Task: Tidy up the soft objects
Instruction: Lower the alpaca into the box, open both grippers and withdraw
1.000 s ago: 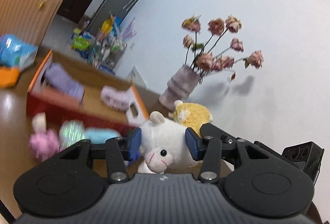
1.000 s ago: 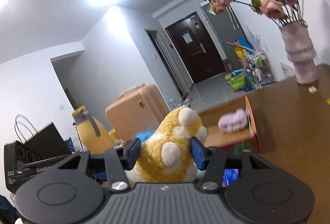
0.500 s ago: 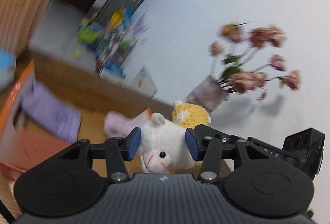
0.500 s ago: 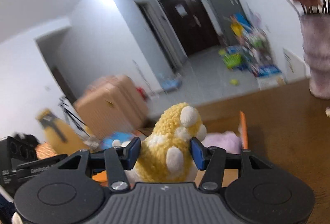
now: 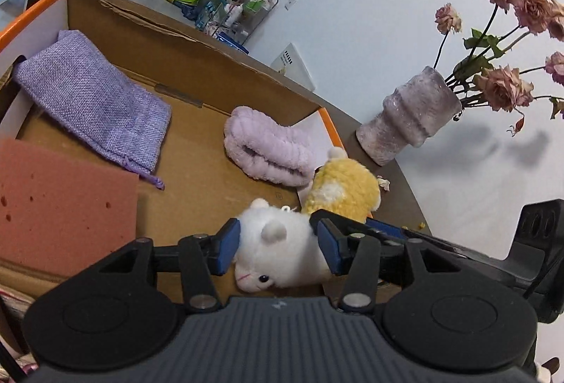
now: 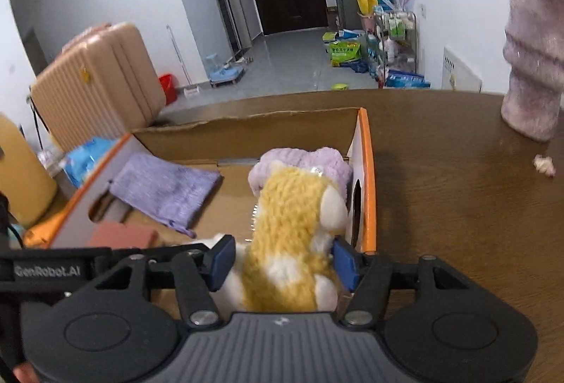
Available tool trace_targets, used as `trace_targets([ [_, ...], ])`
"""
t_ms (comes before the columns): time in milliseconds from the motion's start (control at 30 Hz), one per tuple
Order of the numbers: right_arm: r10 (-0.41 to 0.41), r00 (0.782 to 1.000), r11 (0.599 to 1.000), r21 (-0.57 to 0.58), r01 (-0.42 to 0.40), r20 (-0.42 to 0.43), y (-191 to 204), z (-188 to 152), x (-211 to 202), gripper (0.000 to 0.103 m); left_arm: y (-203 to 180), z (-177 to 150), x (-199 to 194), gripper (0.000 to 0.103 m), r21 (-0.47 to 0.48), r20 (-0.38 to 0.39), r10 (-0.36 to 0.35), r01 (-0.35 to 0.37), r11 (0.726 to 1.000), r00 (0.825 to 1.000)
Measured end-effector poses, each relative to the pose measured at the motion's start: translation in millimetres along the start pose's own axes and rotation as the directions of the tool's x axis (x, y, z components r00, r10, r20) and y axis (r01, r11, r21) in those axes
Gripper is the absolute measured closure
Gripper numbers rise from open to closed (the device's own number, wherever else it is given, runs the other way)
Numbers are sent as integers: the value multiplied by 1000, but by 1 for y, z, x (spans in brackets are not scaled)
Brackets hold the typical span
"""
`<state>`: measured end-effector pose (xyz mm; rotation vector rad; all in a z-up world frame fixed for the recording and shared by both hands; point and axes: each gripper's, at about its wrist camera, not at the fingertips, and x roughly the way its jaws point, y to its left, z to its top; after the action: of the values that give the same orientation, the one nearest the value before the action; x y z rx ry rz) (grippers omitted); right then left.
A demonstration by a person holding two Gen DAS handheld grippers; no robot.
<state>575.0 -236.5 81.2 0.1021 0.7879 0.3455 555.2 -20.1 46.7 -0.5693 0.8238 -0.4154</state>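
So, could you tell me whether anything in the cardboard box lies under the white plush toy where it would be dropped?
Nothing visible does. The white plush toy, in the left gripper, hangs over bare cardboard box floor. The lilac towel roll, purple pouch and red sponge lie off to the sides.

Black hand-held gripper (image 5: 278, 247), blue pads (image 5: 227, 243), silver screws.

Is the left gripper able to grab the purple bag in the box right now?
Probably not yet. The left gripper is already full with the white plush, so it must drop that first. Nothing lies on the purple bag.
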Motion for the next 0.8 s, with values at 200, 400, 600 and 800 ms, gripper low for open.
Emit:
trace_targets([
  [200,-36,999,999,-18,36,12,-2,5,-4,39,-7,1,-10,50,25,17,7,-7,1000,1000],
  [400,-38,997,999,-26,40,70,-2,9,-43,35,-27,1,-56,45,77,90,-9,2,997,996],
  [600,-20,987,998,-63,31,161,11,11,-105,31,-47,-2,-122,40,168,194,58,-92,981,979],
  [800,23,964,993,-116,8,263,28,3,-171,24,-58,-17,-191,29,247,271,116,-186,951,956],
])
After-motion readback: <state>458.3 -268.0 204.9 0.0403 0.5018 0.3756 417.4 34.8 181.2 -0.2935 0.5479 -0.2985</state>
